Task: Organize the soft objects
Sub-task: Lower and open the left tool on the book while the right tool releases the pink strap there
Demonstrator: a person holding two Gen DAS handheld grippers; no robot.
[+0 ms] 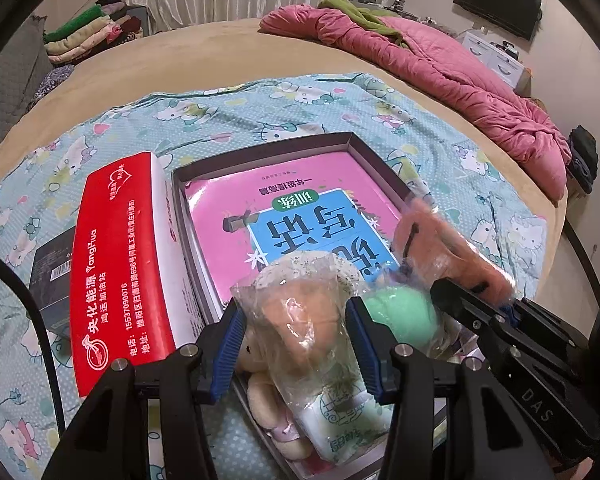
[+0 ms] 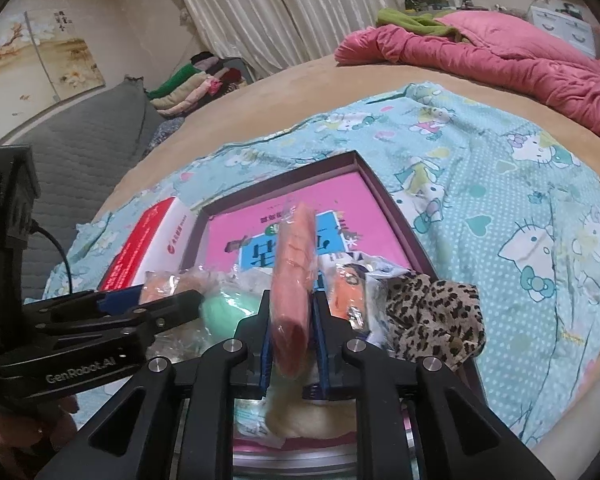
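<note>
Over the open box (image 1: 260,152) on the bed, the left gripper (image 1: 296,344) has its fingers clenched on a bagged plush toy (image 1: 308,312), while the right gripper (image 2: 290,320) fingers clasp a flat orange bagged toy (image 2: 294,264)

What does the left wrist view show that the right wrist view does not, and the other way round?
Only the left wrist view: a dark barcoded box beside the red and white carton, and a wall-mounted screen.

Only the right wrist view: a leopard-print item at the tray's edge, and a painted wall panel.

Both: the tray holding a pink book, the green soft toy, the left gripper around a bagged plush, and the right gripper with an orange bagged toy between its pads.
</note>
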